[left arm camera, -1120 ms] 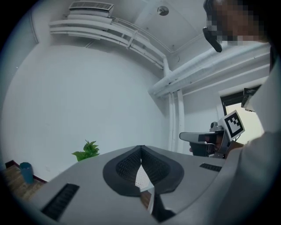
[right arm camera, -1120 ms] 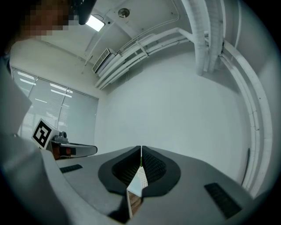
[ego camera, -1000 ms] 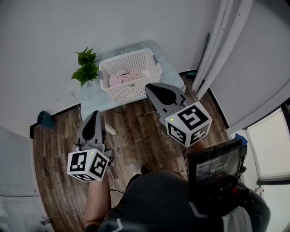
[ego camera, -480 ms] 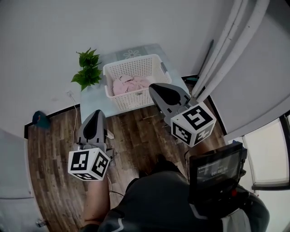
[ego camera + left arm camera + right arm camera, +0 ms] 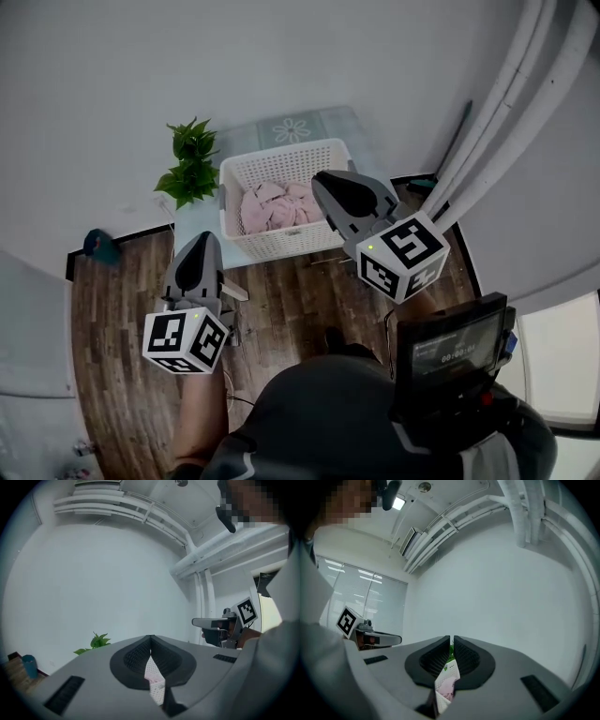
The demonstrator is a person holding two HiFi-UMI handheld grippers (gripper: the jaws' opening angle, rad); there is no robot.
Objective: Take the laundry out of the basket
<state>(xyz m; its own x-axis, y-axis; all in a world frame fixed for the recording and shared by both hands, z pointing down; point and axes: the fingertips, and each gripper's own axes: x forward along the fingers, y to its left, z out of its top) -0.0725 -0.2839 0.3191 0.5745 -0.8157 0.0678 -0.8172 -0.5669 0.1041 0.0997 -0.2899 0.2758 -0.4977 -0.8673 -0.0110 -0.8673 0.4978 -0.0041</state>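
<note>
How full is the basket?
Partly full: pink laundry lies bunched in the basket, below its rim.

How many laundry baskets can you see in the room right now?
1. The white basket sits on the pale table beside the plant, with pink laundry inside. No other basket shows in any view.

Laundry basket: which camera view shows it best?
The head view. It shows the whole white basket from above, with pink laundry inside. The left gripper view gives only a narrow sliver of its lattice; the right gripper view gives a similar sliver with a little pink.
</note>
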